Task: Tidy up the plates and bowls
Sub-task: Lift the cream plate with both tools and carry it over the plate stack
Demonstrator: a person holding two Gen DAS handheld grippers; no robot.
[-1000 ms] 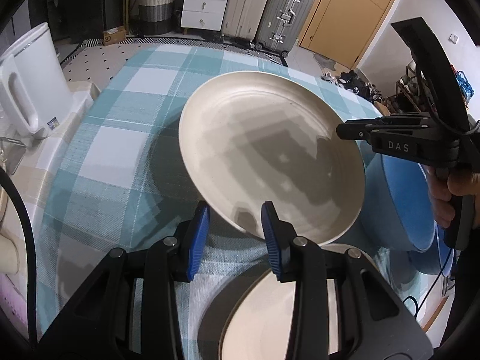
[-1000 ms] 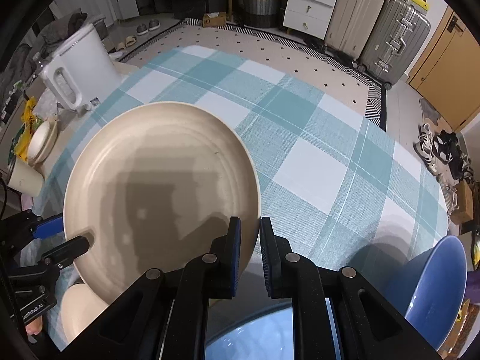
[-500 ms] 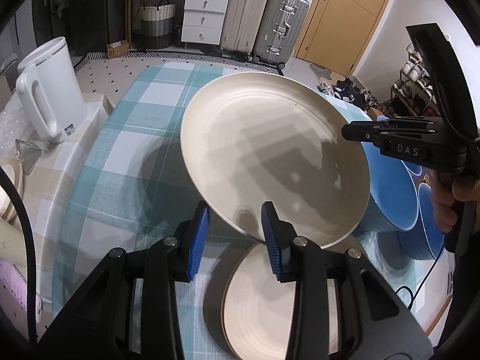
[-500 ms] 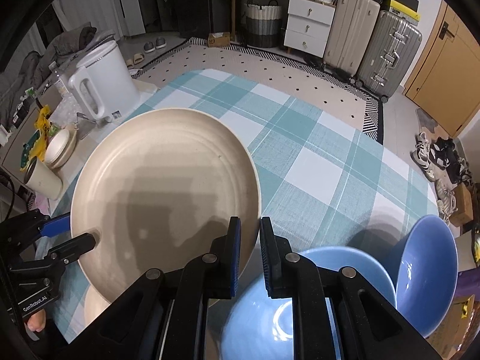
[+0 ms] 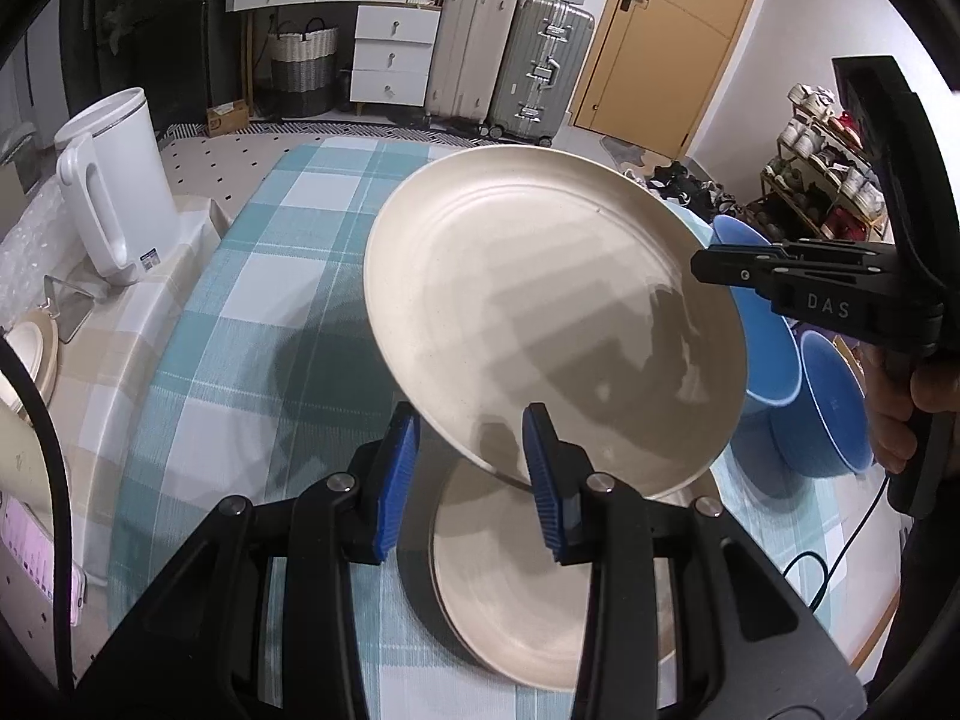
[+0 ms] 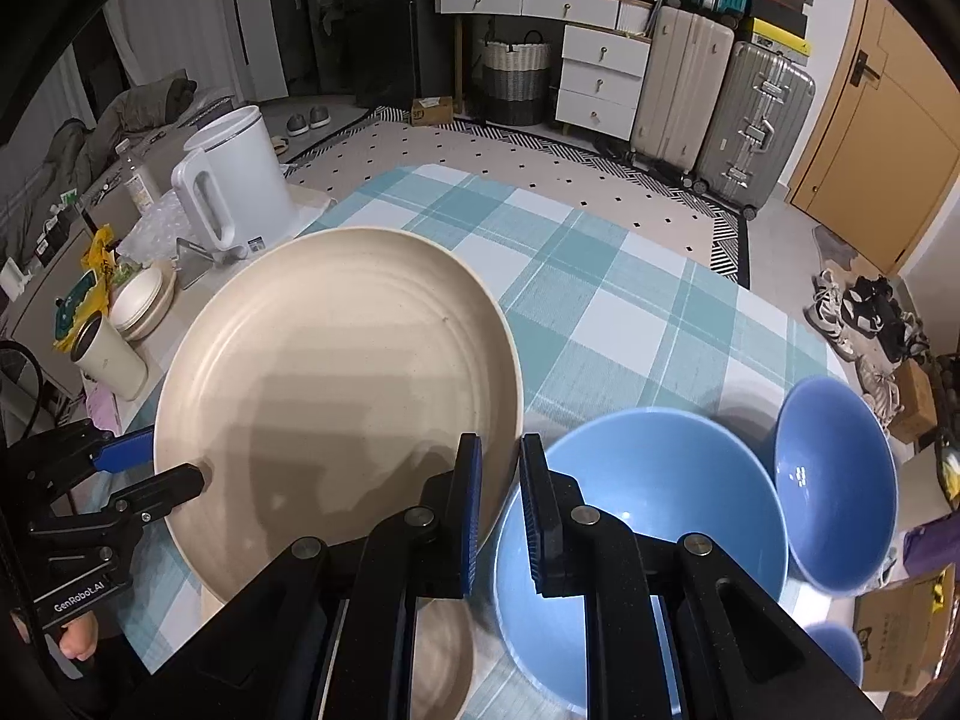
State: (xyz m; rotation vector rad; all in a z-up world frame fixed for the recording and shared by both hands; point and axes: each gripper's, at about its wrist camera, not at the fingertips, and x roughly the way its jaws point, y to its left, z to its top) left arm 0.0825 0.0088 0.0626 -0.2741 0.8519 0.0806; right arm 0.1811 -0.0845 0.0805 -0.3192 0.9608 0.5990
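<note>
On the far left I see a white plastic electric kettle (image 5: 111,192) standing on the side counter, well clear of the work. Next comes my left gripper (image 5: 471,468): its blue-padded fingers (image 5: 397,480) stand partly apart and bracket the near rim of the large round cream plate with faint rings (image 5: 552,324). From its own camera I can't tell whether the pads actually press the rim, though the right wrist view shows one finger above the plate and one below.

The plate hangs tilted in the air above the worktop with its teal-and-white checked cloth (image 5: 240,324). Directly beneath it lies a second cream plate (image 5: 516,588), flat on the cloth. I judge the lifted one is headed for a stack there.

Further right, my right gripper (image 6: 501,510) is pinched tight on the plate's opposite rim, fingers (image 6: 471,498) closed edge-on over the lip. Beyond it sit a wide light-blue bowl (image 6: 648,516) and a smaller blue bowl (image 6: 834,480) just beside it.

The plate looks stiff, smooth and glazed, so it is likely slippery and would chip if dropped. I'd keep both grips on the raised rim, opposite each other, where the lip gives the pads something to catch, and lower it level to avoid a clash with the plate below.
</note>
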